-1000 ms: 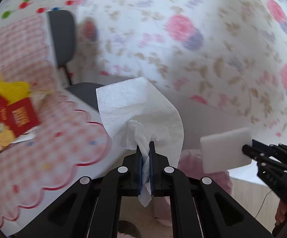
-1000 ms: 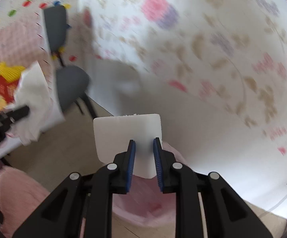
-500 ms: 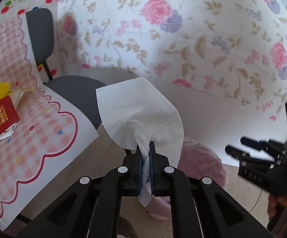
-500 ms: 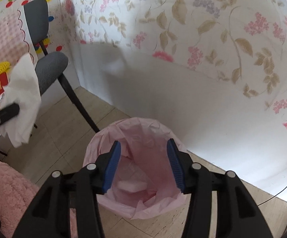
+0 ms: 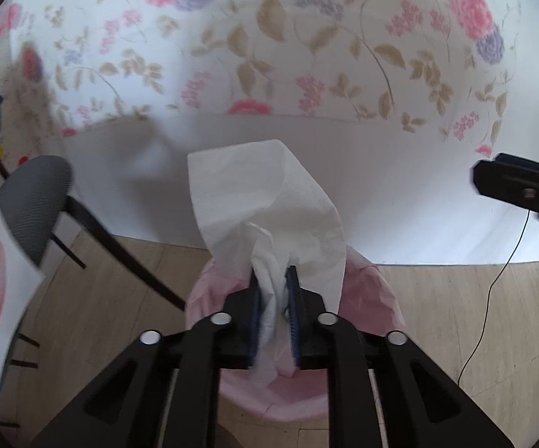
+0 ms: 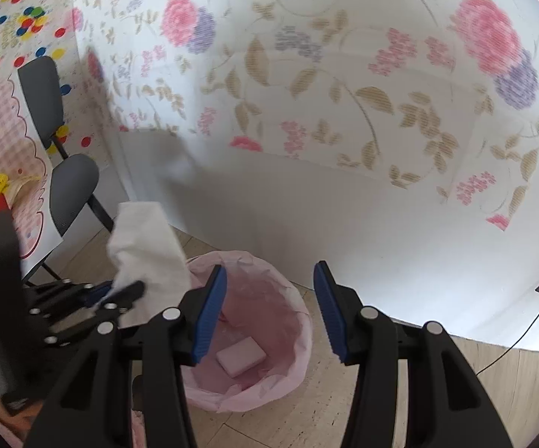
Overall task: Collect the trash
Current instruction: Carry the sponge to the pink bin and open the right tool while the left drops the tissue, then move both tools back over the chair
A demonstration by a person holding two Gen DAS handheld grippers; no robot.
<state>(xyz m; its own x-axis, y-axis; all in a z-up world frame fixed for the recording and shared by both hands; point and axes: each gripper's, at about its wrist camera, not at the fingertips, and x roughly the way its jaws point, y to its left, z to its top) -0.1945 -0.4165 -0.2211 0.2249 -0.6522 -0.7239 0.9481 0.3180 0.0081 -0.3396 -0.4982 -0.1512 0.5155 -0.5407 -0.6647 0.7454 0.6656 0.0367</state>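
1. Tissue (image 5: 269, 220) is sitting between the pads of the left hand-held gripper (image 5: 273, 298), at the 6 o'clock middle of the left wrist view, with its loose upper sheet fanning up toward 12 o'clock.
2. Those jaws have just been opening; the tissue is lying between them, bunched in the gap, and looks freed rather than pinched.
3. Directly beyond and below it, the pink-lined trash bin (image 6: 269, 336) is waiting on the floor, and a pale sponge-like block (image 6: 240, 361) is already lying at its bottom.
4. The right hand-held gripper (image 6: 269, 313) is standing with its jaws wide apart and nothing between them, over the bin's mouth.
5. To do this step well, I judge the left hand should be keeping the jaws over the bin's centre and spreading them fully, since soft paper may be clinging to a ribbed pad; a small shake could help.
6. At 9 o'clock, farther off, a grey chair (image 6: 71, 183) and the desk (image 6: 4, 138) with its pink cloth are showing, with red and yellow items only partly in view.
7. The bin's near rim is being hidden behind the gripper bodies, and the flowered wall beyond is blurred.
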